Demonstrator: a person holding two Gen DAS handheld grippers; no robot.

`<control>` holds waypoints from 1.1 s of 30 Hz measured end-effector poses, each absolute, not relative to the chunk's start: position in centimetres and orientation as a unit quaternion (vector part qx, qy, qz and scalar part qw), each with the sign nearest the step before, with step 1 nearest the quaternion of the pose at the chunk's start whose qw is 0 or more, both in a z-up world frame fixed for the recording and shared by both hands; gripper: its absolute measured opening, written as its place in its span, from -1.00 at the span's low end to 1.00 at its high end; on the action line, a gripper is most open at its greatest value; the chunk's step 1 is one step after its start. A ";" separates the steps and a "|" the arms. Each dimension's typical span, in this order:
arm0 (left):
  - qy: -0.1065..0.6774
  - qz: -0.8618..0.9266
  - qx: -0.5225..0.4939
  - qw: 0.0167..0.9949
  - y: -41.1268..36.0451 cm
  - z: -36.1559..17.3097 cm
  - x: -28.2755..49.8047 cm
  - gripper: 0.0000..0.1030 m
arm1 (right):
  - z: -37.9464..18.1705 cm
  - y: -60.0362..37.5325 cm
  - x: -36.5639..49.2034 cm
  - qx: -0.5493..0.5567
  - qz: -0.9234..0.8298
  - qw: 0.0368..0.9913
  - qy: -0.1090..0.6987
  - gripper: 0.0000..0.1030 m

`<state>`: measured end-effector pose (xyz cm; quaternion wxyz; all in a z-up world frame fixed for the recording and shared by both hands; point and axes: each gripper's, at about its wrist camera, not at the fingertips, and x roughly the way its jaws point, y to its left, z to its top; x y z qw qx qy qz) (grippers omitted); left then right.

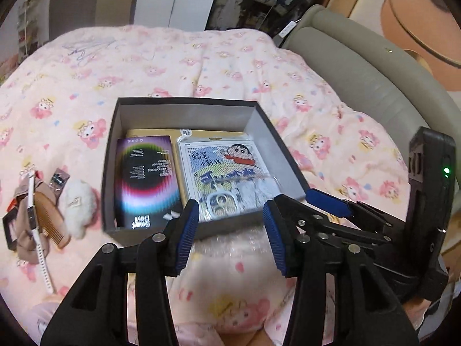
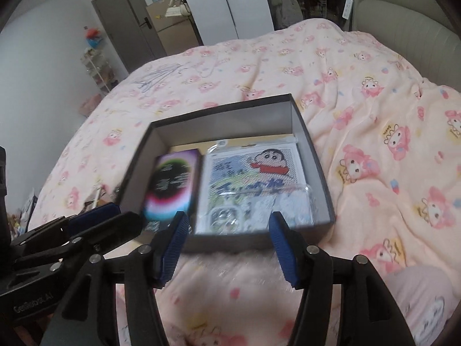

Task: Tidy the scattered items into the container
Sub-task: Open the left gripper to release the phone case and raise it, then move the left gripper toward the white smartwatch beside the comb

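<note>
A dark grey open box (image 1: 184, 104) (image 2: 305, 132) sits on the pink blanket. Flat inside it lie a colourful screen-protector pack (image 1: 147, 181) (image 2: 173, 184) and a cartoon bead kit in a clear packet (image 1: 227, 173) (image 2: 253, 184). My left gripper (image 1: 231, 204) hangs open over the box's near edge with nothing between its blue pads. My right gripper (image 2: 229, 216) is open beside it, also holding nothing. Left of the box lie a wooden comb (image 1: 52, 219), a white fluffy puff (image 1: 77, 204), a white watch (image 1: 36, 225) on beige cloth, and a small foil packet (image 1: 59, 180).
The bed's pink cartoon blanket (image 2: 374, 150) spreads wide around the box. A grey padded headboard (image 1: 360, 66) runs along the right. Something clear and shiny (image 1: 230, 245) lies on the blanket just before the box. A door and a white shelf (image 2: 98, 66) stand beyond the bed.
</note>
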<state>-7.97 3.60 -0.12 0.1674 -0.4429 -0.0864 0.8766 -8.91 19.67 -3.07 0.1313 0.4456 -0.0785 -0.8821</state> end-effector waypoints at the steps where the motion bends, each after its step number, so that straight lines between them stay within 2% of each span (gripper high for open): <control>1: -0.083 0.876 -0.443 0.170 3.5 0.2 -7.1 -0.08 | -2.8 19.5 -8.2 0.445 -0.882 0.133 -0.078 0.07; 18: -0.075 0.882 -0.447 0.128 -0.4 0.7 -0.2 -0.08 | -2.1 14.2 -2.3 0.454 -0.877 0.157 -0.016 0.07; 33: -0.143 0.871 -0.469 0.040 -10.5 -2.6 1.9 -0.08 | -4.7 4.0 -2.2 0.474 -0.850 0.228 0.037 0.06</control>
